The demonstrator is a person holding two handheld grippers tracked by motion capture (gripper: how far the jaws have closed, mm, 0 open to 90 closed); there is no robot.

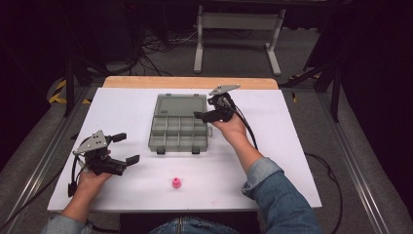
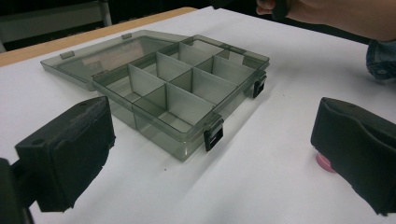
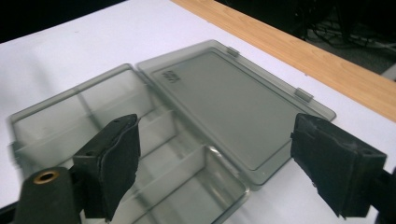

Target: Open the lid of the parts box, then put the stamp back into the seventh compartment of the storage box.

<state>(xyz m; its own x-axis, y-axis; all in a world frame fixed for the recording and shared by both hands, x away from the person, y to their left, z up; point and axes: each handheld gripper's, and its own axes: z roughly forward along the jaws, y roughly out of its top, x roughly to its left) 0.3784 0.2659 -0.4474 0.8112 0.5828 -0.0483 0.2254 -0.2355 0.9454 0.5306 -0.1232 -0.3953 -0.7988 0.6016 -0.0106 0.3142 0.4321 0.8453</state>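
Observation:
A smoky grey compartment box [image 1: 178, 131] lies open mid-table, its lid [image 1: 181, 105] flat on the far side. A small pink piece [image 1: 176, 183] sits near the front edge. My left gripper [image 1: 125, 148] hovers open at the front left, holding nothing. In the left gripper view it [image 2: 212, 140] points at the box [image 2: 177, 88], and the pink piece [image 2: 323, 162] peeks from behind the right jaw. My right gripper [image 1: 207, 108] is open over the box's right side. In the right gripper view it [image 3: 219, 154] straddles the compartments [image 3: 93, 107] and lid [image 3: 224, 102], both bare.
The white table top [image 1: 292, 146] has a wooden strip [image 1: 190, 82] along its far edge. Cables [image 1: 321, 165] trail from both grippers over the sides. A white stand [image 1: 238, 29] and floor cables lie beyond the table. A denim sleeve [image 2: 380, 58] reaches in from the right.

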